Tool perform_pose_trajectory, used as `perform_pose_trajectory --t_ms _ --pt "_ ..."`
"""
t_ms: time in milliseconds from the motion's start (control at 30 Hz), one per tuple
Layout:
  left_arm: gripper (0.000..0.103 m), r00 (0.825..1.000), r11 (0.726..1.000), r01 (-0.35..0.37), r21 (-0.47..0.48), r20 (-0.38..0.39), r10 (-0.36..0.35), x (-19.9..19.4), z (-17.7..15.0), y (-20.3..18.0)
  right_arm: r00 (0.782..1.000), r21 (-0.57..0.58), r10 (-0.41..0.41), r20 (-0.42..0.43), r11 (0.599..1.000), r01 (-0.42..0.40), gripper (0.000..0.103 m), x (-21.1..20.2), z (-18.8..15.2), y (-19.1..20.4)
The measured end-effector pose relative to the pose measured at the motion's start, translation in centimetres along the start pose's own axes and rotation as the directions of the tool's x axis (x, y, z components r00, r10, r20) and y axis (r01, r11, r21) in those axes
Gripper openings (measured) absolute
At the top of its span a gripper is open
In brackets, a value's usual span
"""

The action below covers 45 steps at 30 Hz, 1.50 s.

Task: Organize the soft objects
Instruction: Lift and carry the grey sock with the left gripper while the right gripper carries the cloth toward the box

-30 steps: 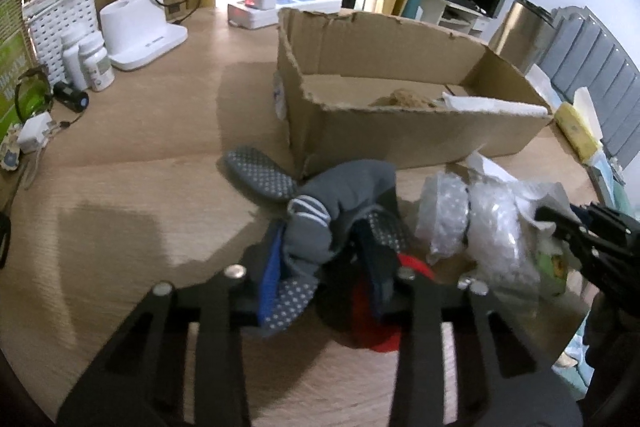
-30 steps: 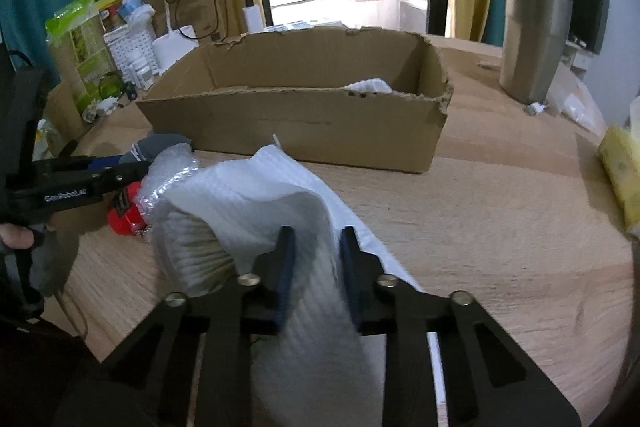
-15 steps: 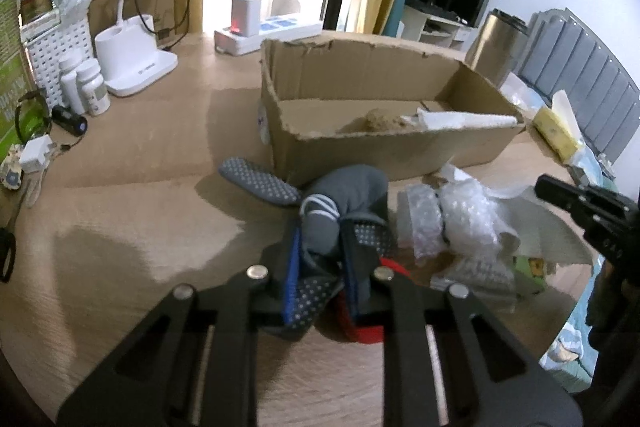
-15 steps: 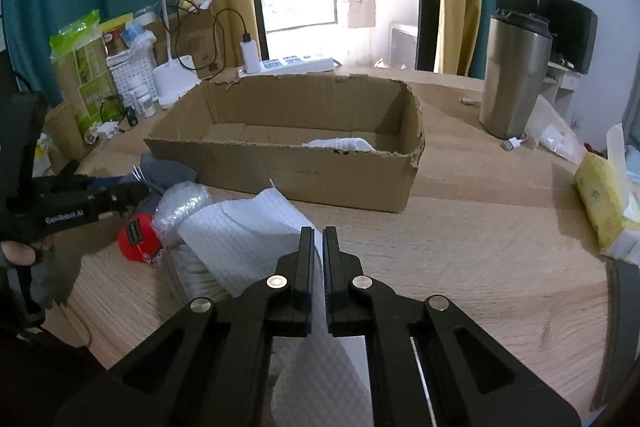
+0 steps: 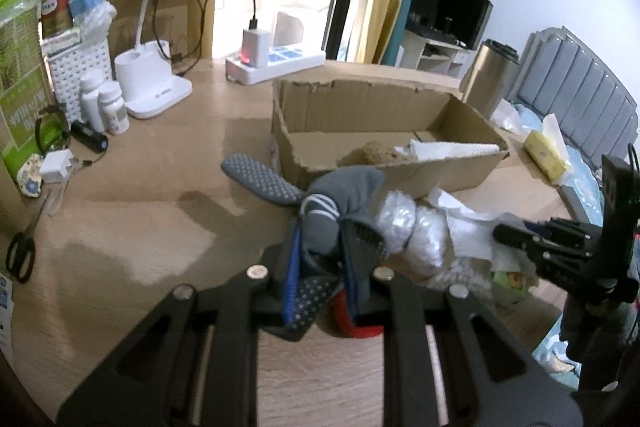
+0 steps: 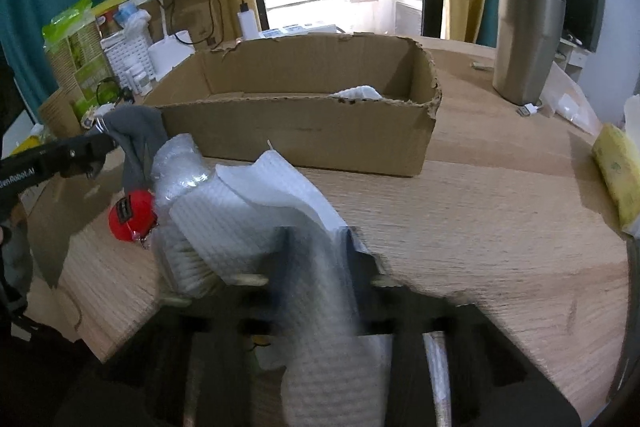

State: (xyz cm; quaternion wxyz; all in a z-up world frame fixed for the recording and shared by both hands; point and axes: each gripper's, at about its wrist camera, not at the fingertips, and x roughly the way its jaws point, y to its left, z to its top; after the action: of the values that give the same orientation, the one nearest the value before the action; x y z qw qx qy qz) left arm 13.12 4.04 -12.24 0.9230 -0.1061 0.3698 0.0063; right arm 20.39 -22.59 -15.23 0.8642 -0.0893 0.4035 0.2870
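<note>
My left gripper (image 5: 322, 243) is shut on a grey sock (image 5: 344, 187) with white stripes and dotted soles, lifted a little off the wooden table; the sock also shows in the right wrist view (image 6: 138, 137). My right gripper (image 6: 318, 251) is shut on a white ribbed cloth (image 6: 276, 195) that drapes between its fingers. An open cardboard box (image 5: 384, 131) stands behind, holding a brown lump (image 5: 374, 153) and a white cloth (image 5: 444, 149). Bubble wrap (image 5: 412, 227) and a red object (image 6: 132, 215) lie between the grippers.
A steel tumbler (image 6: 528, 39) stands right of the box. A lamp base (image 5: 150, 87), power strip (image 5: 276, 65), pill bottles (image 5: 104, 103) and scissors (image 5: 24, 247) sit at the table's left. A yellow tissue pack (image 6: 616, 167) lies at the right edge.
My left gripper has lifted the grey sock up and back from the table. My right gripper has drawn the white cloth up, and it now bulges wider between the fingers.
</note>
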Motion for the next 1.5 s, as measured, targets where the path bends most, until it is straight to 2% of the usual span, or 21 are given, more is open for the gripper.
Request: perform_pose_trajectory --t_ms 367,767,1133,1500 --pt "0.019 0.998 1.0 -0.002 0.014 0.068 0.001 -2.2 1.5 -0.5 0.994 -0.024 -0.005 0.108 1.0 0.008 0.005 -3.3 1.4 0.0" --pt "0.019 0.988 1.0 -0.006 0.017 0.151 0.003 -4.3 3.4 -0.7 0.977 -0.047 0.005 0.212 0.999 0.005 0.005 -6.7 3.8 -0.5" --pt "0.02 0.983 1.0 0.009 0.029 0.185 -0.014 -4.2 5.1 -1.4 0.963 -0.056 0.013 0.268 0.998 0.002 0.005 -8.0 5.7 -1.1" --pt "0.02 0.984 1.0 0.012 0.019 0.177 -0.015 -2.2 6.2 -1.5 0.954 -0.05 0.005 0.299 0.999 0.01 0.005 -8.1 7.3 -2.4"
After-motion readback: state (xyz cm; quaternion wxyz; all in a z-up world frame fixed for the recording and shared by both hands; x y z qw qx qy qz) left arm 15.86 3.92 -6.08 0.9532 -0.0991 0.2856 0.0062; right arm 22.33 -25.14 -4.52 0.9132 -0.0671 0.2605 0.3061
